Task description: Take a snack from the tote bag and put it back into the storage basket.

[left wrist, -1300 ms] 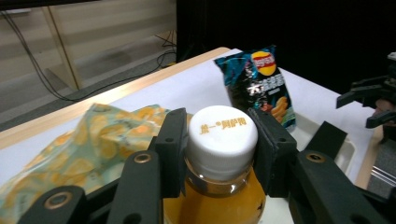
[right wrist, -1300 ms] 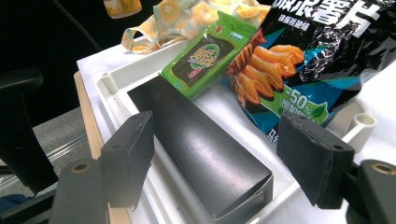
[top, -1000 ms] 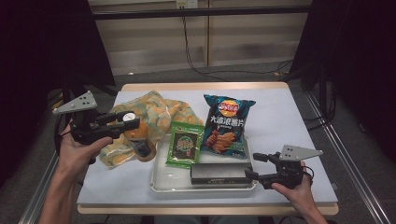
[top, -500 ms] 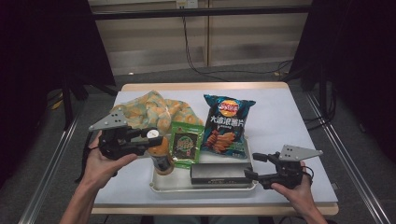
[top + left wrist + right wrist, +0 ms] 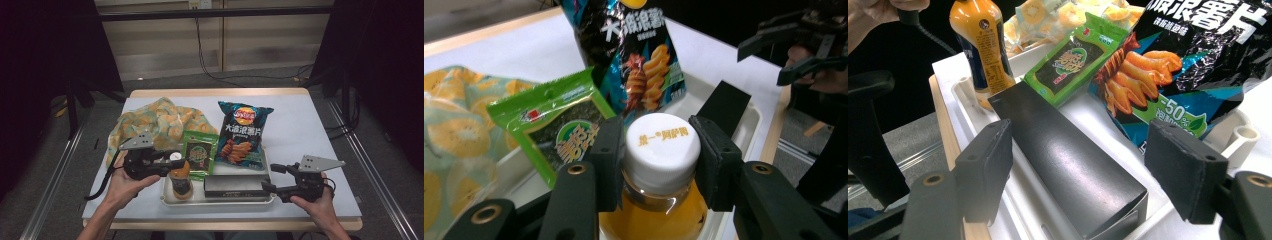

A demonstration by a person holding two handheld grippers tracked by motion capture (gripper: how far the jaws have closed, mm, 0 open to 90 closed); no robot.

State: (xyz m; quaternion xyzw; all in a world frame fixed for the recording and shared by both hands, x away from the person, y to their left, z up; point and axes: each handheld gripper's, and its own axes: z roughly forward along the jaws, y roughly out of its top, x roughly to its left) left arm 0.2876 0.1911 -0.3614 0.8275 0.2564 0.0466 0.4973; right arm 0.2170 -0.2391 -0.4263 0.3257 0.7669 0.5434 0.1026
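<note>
The left hand-held gripper (image 5: 659, 165) squeezes the orange bottle (image 5: 659, 210) over the white tray (image 5: 220, 199), while the right hand-held gripper (image 5: 1088, 165) stays wide apart, holding nothing.

High view: fixed above the near table edge, looking forward and down on the whole white tray (image 5: 167, 199). Gripper views sit low and close at opposite tray ends, facing each other; all three share the bottle (image 5: 180, 181), green packet (image 5: 556, 129), crisp bag (image 5: 1193, 65).

Glossy clear plastic bottle (image 5: 651, 220) with smooth white cap (image 5: 663, 143); beside it, shiny foil crisp bag (image 5: 631, 55), satin-black box (image 5: 1073, 162).
</note>
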